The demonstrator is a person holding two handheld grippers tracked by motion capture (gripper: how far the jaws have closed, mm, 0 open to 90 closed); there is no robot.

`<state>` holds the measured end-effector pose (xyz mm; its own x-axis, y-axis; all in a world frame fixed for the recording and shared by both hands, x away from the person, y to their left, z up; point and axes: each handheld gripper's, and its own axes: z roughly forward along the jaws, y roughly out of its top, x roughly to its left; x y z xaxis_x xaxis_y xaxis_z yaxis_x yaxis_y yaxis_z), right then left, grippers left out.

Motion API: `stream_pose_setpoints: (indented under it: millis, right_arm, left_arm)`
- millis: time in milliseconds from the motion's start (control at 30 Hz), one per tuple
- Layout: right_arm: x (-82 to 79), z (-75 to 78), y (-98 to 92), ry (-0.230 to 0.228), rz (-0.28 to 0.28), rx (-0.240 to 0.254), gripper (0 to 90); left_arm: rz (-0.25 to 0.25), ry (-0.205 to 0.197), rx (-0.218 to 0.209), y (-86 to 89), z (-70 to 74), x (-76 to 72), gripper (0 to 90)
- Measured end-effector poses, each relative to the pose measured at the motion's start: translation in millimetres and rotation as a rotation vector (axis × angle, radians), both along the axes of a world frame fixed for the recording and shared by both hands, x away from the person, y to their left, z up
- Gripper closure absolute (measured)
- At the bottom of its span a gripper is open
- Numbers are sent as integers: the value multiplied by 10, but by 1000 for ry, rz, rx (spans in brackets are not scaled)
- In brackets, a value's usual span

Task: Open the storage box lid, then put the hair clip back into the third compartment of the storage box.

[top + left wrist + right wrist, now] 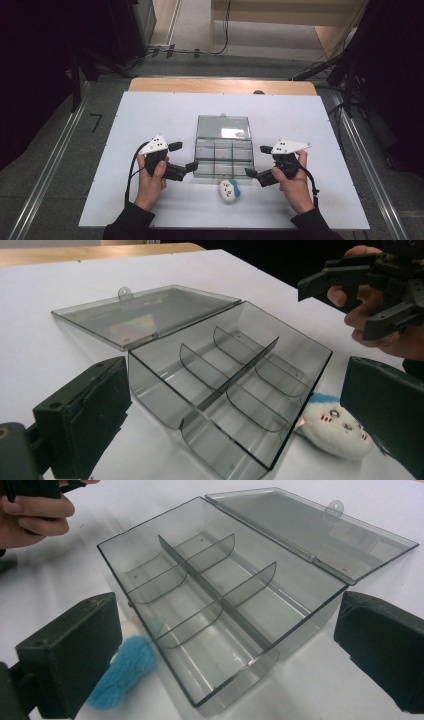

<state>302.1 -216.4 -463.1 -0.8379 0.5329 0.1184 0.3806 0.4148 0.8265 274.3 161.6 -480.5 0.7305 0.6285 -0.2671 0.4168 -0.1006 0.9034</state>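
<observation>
Grippers [182,156] [259,161] flank open box [223,156], jaws wide, empty.

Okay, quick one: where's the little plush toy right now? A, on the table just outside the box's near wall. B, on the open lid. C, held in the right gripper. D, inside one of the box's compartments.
A: the plush toy lies on the white table against the near wall of the clear box, whose compartments are empty.

A white table [150,115] is seen with a wooden strip [222,85] along its far edge; cables [200,51] lie on the floor beyond.
</observation>
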Motion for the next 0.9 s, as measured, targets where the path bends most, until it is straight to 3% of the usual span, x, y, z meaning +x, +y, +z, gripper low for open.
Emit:
stream_pose_setpoints:
  millis: [233,567,900]
  right_arm:
    - [-135,-6,-67,-12,-3,-23,0]
    - [-320,70,-69,-39,24,-9,0]
    - [-423,19,31,-24,79,-31,15]
  left_arm:
    - [2,-2,7,62,-41,-124,0]
    - [17,-6,4,175,-92,-277,0]
    - [44,-1,13,284,-155,-395,0]
